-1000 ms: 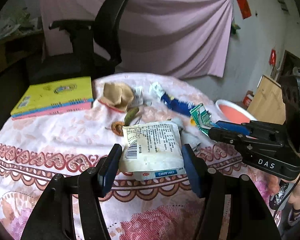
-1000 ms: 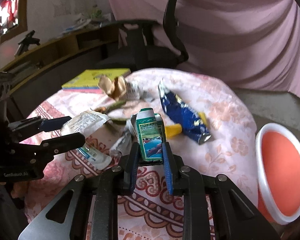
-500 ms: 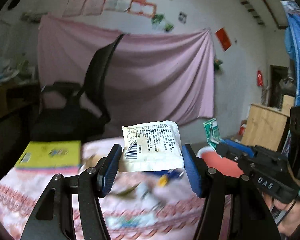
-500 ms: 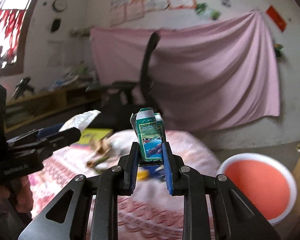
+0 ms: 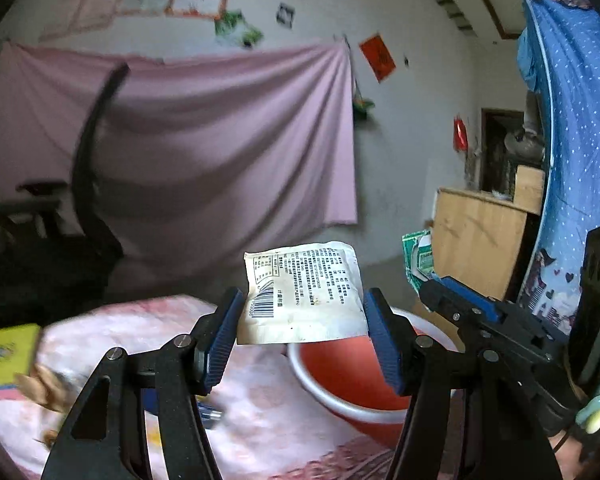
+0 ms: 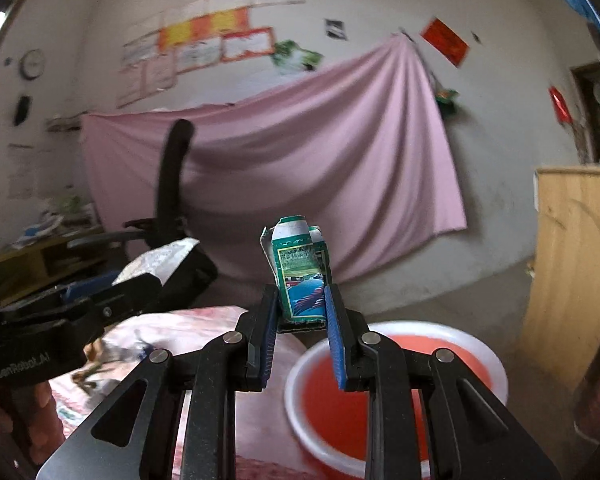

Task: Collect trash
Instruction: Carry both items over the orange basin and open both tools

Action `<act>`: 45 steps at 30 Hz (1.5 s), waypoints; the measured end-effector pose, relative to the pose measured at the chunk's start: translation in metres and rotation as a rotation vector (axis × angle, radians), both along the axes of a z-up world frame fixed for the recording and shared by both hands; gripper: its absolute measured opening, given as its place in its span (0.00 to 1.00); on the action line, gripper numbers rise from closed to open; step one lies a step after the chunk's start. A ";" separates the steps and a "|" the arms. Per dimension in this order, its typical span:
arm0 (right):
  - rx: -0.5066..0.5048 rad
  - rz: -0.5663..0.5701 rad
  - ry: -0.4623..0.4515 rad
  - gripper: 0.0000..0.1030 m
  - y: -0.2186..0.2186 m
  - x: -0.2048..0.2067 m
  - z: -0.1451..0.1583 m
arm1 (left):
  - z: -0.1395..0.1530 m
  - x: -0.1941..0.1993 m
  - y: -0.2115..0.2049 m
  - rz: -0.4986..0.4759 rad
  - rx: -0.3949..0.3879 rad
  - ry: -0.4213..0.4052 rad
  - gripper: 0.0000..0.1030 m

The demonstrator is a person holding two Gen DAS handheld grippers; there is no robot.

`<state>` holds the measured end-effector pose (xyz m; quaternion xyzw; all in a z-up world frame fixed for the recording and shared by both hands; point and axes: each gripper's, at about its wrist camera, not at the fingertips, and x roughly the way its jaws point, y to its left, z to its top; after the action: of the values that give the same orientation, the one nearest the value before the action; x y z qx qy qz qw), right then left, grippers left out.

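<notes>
My left gripper (image 5: 302, 330) is shut on a white printed packet (image 5: 302, 294) and holds it in the air, above the near rim of a red basin (image 5: 340, 376) with a white rim. My right gripper (image 6: 300, 320) is shut on a green crushed carton (image 6: 300, 276) and holds it above the same red basin (image 6: 380, 384). The right gripper and its carton (image 5: 418, 258) show at the right of the left wrist view. The left gripper with its packet (image 6: 160, 260) shows at the left of the right wrist view.
The round table with a pink patterned cloth (image 5: 260, 400) lies below left, with a yellow book (image 5: 4, 354), brown paper scraps (image 5: 44, 388) and other trash (image 6: 112, 356) on it. A black office chair (image 6: 168, 208) and a wooden cabinet (image 6: 576, 264) stand behind.
Both grippers have lifted their pieces off the table and swung right, over the red basin. Each grip is unchanged.
</notes>
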<state>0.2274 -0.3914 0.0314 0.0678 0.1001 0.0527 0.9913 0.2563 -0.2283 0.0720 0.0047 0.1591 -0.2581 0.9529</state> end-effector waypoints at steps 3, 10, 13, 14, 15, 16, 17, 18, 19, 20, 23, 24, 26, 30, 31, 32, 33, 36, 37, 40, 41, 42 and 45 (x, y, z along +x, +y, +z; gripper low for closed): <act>0.035 -0.029 0.048 0.21 -0.021 0.010 -0.009 | -0.008 0.021 -0.019 -0.019 0.014 0.092 0.55; 0.077 -0.075 0.155 0.21 -0.052 0.025 -0.026 | -0.025 0.060 -0.047 -0.045 0.037 0.281 0.55; 0.121 -0.090 0.191 0.21 -0.060 0.027 -0.033 | -0.030 0.072 -0.053 -0.047 0.026 0.344 0.55; 0.133 -0.094 0.206 0.21 -0.064 0.029 -0.035 | -0.032 0.075 -0.055 -0.053 0.018 0.366 0.56; 0.143 -0.103 0.224 0.21 -0.067 0.031 -0.038 | -0.035 0.078 -0.057 -0.059 0.011 0.391 0.56; 0.151 -0.114 0.238 0.21 -0.070 0.033 -0.039 | -0.037 0.083 -0.058 -0.061 0.006 0.409 0.56; 0.160 -0.121 0.248 0.21 -0.072 0.034 -0.041 | -0.038 0.087 -0.059 -0.061 -0.001 0.428 0.56; 0.171 -0.126 0.264 0.21 -0.075 0.035 -0.044 | -0.039 0.090 -0.059 -0.061 -0.007 0.442 0.56; 0.176 -0.129 0.271 0.22 -0.076 0.037 -0.044 | -0.041 0.093 -0.060 -0.060 -0.013 0.453 0.56; 0.182 -0.134 0.278 0.22 -0.078 0.038 -0.045 | -0.041 0.096 -0.060 -0.055 -0.021 0.465 0.56; 0.190 -0.140 0.293 0.34 -0.082 0.038 -0.047 | -0.038 0.098 -0.054 -0.039 -0.041 0.482 0.56; 0.191 -0.140 0.293 0.36 -0.083 0.038 -0.047 | -0.036 0.098 -0.052 -0.031 -0.049 0.480 0.56; 0.190 -0.139 0.290 0.36 -0.082 0.038 -0.046 | -0.032 0.095 -0.041 -0.008 -0.063 0.466 0.57; 0.177 -0.127 0.252 0.39 -0.077 0.033 -0.038 | -0.021 0.081 -0.015 0.043 -0.084 0.404 0.65; 0.172 -0.123 0.241 0.41 -0.074 0.032 -0.036 | -0.019 0.077 -0.008 0.057 -0.087 0.383 0.67; 0.166 -0.116 0.225 0.44 -0.070 0.030 -0.032 | -0.017 0.071 0.000 0.072 -0.089 0.359 0.70; 0.158 -0.105 0.202 0.45 -0.065 0.026 -0.029 | -0.014 0.065 0.009 0.088 -0.091 0.336 0.72; 0.136 -0.078 0.148 0.50 -0.052 0.018 -0.019 | -0.004 0.045 0.032 0.147 -0.095 0.257 0.83; 0.129 -0.070 0.134 0.52 -0.048 0.016 -0.016 | -0.003 0.037 0.039 0.166 -0.096 0.230 0.90; 0.114 -0.046 0.077 0.83 -0.030 0.006 -0.007 | 0.002 0.013 0.068 0.241 -0.101 0.139 0.98; 0.108 -0.031 0.038 0.86 -0.021 0.000 -0.003 | 0.003 0.005 0.078 0.268 -0.103 0.113 0.98; 0.100 -0.015 0.017 0.86 -0.015 -0.005 0.000 | 0.004 -0.003 0.088 0.294 -0.103 0.093 0.98; 0.063 0.031 -0.046 1.00 0.008 -0.015 0.008 | 0.004 -0.022 0.109 0.358 -0.100 0.040 0.98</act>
<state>0.2119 -0.3835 0.0397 0.0963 0.0764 0.0725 0.9898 0.2342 -0.1196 0.0761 -0.0761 0.1633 -0.0922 0.9793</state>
